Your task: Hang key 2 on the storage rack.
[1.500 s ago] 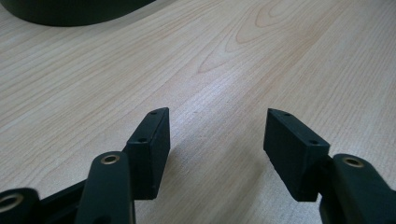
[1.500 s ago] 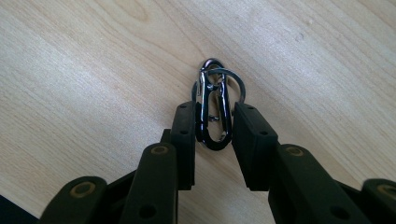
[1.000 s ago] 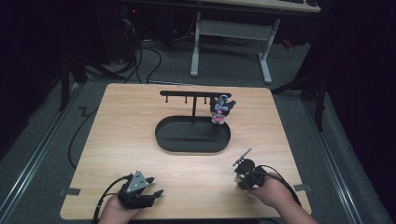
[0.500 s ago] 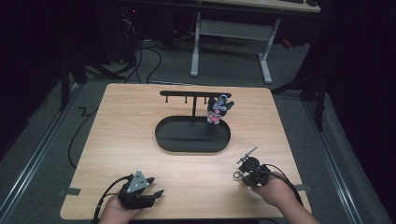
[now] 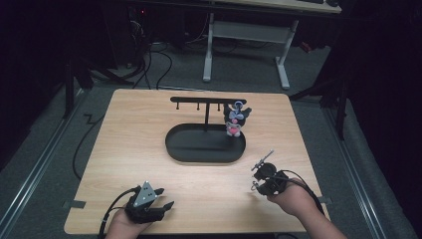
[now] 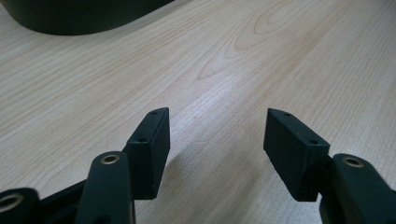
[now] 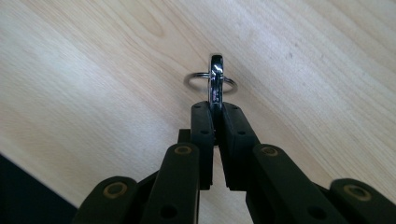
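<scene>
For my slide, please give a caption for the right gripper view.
Right tool shut on a metal clip with ring, above the table.

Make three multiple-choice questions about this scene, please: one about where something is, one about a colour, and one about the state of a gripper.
1. Where does the plush toy hang?
A. from the right end of the black rack
B. flat on the wood near the left gripper
C. off the table

2. What colour is the oval tray?
A. white
B. black
C. red

3. How is the right gripper?
A. wide open over bare wood
B. shut on a pencil
C. shut on a metal clasp

Answers:
1 A, the high view shows the toy under the rack's right end, above the tray.
2 B, the tray is dark black against the pale table.
3 C, the right gripper view shows the clasp and its ring pinched.
</scene>
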Available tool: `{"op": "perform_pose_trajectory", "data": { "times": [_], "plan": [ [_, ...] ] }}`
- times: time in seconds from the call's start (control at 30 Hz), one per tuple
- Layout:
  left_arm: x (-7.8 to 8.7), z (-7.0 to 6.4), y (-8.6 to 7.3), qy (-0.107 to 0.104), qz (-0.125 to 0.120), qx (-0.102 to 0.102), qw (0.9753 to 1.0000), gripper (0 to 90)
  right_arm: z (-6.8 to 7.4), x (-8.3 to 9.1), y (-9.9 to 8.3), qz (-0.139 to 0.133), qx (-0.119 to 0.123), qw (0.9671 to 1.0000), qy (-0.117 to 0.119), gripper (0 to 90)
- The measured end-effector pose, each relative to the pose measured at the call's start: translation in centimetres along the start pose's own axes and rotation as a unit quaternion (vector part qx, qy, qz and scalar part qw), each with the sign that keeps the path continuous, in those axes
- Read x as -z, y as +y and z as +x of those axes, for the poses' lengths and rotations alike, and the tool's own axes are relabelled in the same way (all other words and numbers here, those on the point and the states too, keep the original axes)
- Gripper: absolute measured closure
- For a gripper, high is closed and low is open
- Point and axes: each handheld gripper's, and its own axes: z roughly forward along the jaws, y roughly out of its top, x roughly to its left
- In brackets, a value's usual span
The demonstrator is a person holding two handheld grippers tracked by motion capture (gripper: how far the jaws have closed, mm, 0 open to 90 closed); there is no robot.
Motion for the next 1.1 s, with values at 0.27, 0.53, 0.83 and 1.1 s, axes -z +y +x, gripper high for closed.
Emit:
{"op": "perform_pose_trajectory", "data": {
  "times": [0.27,0.53,0.83,1.1],
  "plan": [
    [0.3,0.1,0.0,0.006,-0.023,0.006,0.9997,41.3,-0.3,1.9,0.9,-0.015,-0.001,0.9999,0.008,85.3],
    [0.4,0.1,0.1,0.005,-0.025,0.004,0.9997,40.8,-0.6,3.0,2.0,-0.026,-0.022,0.9993,0.015,85.3],
    [0.2,0.1,0.3,0.005,-0.023,0.004,0.9997,40.8,-0.7,3.8,3.9,-0.03,-0.006,0.9995,0.012,85.2],
    [0.0,0.1,0.3,0.005,-0.023,0.002,0.9997,40.8,-0.8,4.3,5.6,-0.039,0.003,0.9992,0.013,85.3]
  ]
}}
